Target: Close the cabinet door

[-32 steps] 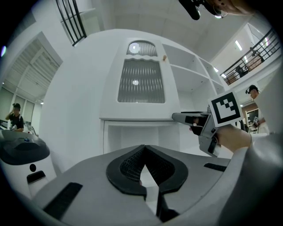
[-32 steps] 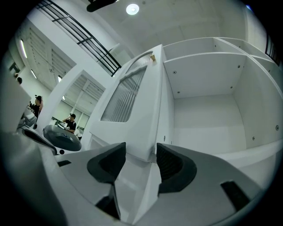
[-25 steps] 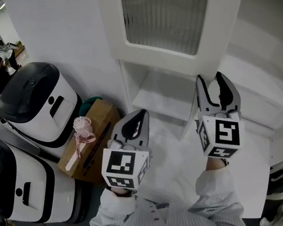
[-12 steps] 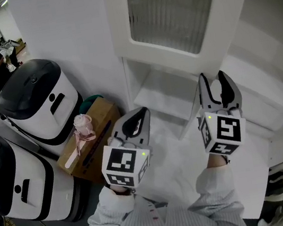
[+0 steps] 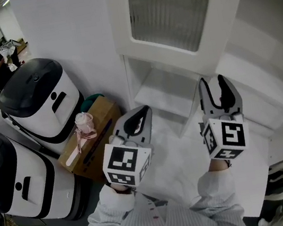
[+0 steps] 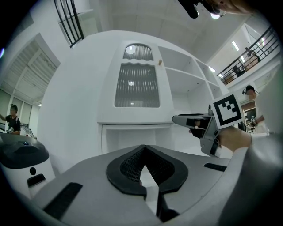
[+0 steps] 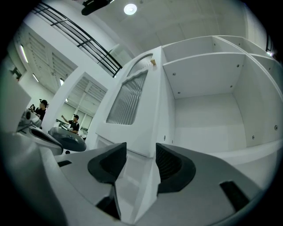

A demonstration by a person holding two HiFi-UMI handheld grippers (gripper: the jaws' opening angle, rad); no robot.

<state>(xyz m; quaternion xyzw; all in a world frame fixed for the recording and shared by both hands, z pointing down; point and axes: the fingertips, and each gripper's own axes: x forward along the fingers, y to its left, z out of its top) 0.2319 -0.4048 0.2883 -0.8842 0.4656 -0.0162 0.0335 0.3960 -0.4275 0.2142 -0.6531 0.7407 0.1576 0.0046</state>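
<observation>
We judged cabinet door [image 5: 178,9] stiff, light, ribbed pane likely fragile; we favoured pushing solid free edge. Left gripper [image 5: 141,116] was closed, empty; right gripper [image 5: 213,84] parted, holding nothing.

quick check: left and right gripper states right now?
Left gripper: closed, nothing between the jaws.
Right gripper: open, holding nothing.

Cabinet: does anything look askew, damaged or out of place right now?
Only the door, with its ribbed glass panel, stands swung open, leaving the shelves exposed. No damage or spill shows. The right gripper, jaws apart, points at its edge.
</observation>
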